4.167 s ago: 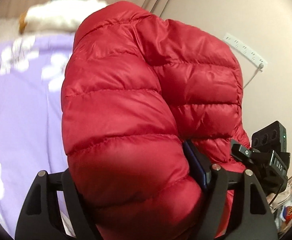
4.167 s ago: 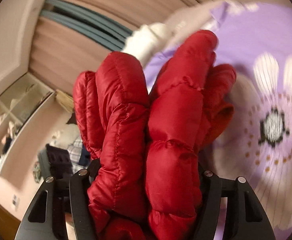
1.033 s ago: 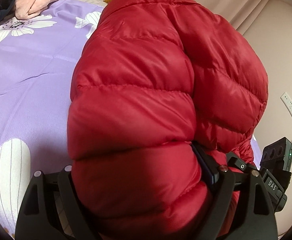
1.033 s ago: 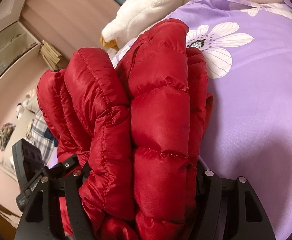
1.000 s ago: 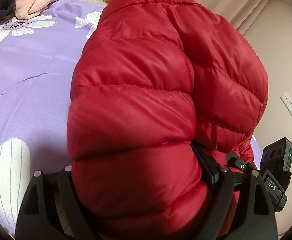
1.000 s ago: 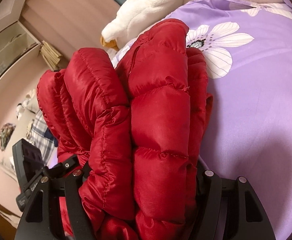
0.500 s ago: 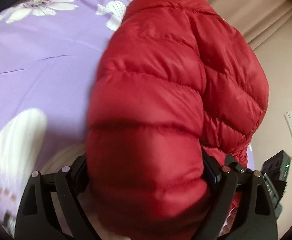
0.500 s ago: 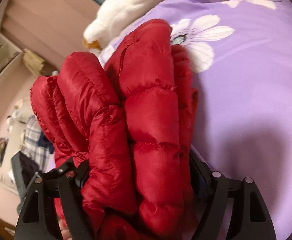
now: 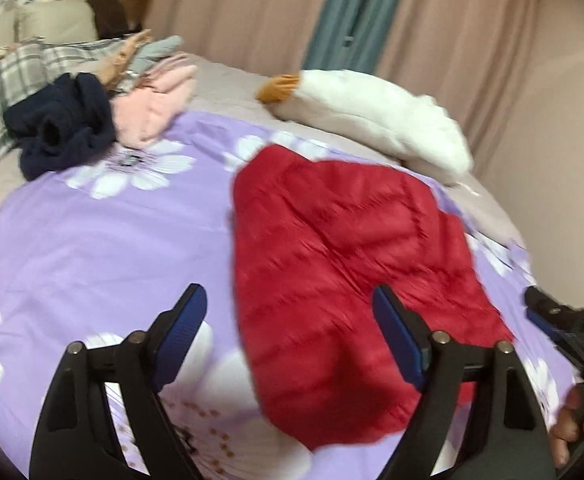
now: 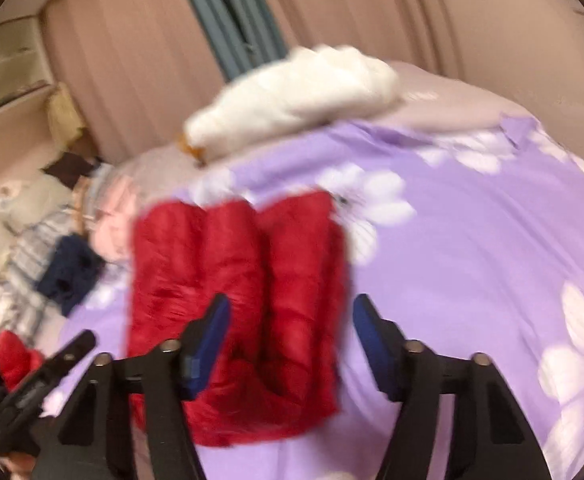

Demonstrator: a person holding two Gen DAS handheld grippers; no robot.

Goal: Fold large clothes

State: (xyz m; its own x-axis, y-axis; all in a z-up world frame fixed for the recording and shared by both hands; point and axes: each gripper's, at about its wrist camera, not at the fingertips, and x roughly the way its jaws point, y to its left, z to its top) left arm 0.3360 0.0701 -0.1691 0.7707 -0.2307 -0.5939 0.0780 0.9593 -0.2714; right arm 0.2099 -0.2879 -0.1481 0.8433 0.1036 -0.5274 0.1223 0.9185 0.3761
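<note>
A red puffer jacket (image 9: 343, 280) lies folded on the purple flowered bedsheet (image 9: 92, 248). It also shows in the right wrist view (image 10: 236, 304). My left gripper (image 9: 288, 332) is open and empty, just above and in front of the jacket's near edge. My right gripper (image 10: 288, 340) is open and empty, held over the jacket's near end. The right gripper's body shows at the right edge of the left wrist view (image 9: 563, 328). Both views are blurred by motion.
A white plush toy (image 9: 371, 116) lies at the head of the bed. A heap of dark blue (image 9: 64, 124), pink (image 9: 152, 104) and plaid (image 9: 8, 76) clothes lies at the far left. Curtains (image 9: 431, 20) hang behind the bed.
Both grippers have let go of the jacket and opened. The jacket now lies on the bed, and both grippers have drawn back from it.
</note>
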